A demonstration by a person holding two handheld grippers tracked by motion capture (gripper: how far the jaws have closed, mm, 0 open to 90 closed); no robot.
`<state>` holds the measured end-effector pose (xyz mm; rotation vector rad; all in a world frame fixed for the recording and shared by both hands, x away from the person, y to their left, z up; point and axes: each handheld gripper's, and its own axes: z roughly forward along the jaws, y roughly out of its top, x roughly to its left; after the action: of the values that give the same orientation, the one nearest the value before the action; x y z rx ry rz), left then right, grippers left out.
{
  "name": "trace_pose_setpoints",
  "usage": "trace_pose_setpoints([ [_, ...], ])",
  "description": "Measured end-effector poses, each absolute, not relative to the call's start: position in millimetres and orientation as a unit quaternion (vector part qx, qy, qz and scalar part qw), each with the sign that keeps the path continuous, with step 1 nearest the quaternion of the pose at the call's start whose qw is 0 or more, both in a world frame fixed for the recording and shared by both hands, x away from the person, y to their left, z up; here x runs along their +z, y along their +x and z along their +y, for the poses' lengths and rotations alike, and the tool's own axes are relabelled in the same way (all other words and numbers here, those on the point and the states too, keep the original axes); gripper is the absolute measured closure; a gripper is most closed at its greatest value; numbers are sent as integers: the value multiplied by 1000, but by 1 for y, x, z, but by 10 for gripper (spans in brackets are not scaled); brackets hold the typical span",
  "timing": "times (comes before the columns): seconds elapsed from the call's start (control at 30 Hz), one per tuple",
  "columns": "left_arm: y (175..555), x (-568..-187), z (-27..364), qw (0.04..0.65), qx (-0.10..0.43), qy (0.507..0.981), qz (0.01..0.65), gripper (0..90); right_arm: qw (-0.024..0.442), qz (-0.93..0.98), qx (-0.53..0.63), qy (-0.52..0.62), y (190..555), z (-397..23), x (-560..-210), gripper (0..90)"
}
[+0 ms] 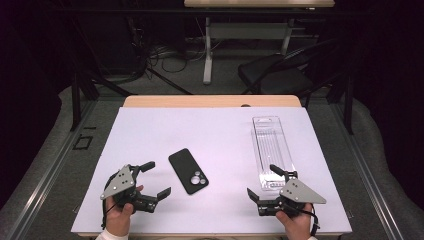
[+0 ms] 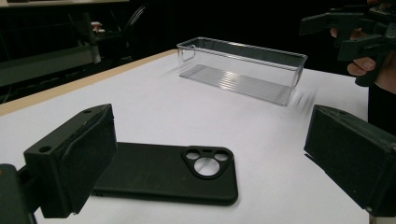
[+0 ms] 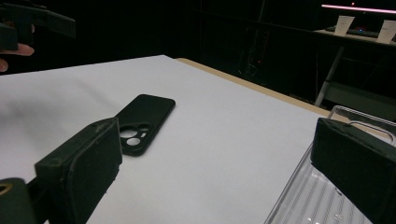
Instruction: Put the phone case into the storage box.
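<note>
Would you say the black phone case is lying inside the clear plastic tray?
No, the black phone case lies flat on the white table cover, well apart from the empty clear plastic tray.

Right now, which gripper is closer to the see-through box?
The right gripper. Its far jaw reaches the clear box, while the left gripper sits across the black phone case.

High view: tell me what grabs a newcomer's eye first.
A black phone case lies back up at the middle of the white table, its camera cutout toward the person. A clear, empty tray stands to its right, running away from the person. Near the front edge, the left gripper and right gripper are both open, one on each side of the case.
</note>
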<state>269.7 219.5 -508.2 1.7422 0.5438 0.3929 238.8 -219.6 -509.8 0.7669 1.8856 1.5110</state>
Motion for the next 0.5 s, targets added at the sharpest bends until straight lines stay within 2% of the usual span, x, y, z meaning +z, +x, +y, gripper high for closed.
trace_pose_setpoints([
  [0.23, 270, -509, 219, 592, 170, 748, 248, 21, 293, 717, 562, 289, 240, -218, -513, 18],
  [0.5, 275, -512, 211, 582, 144, 757, 260, 3, 294, 719, 558, 292, 241, -218, -513, 18],
])
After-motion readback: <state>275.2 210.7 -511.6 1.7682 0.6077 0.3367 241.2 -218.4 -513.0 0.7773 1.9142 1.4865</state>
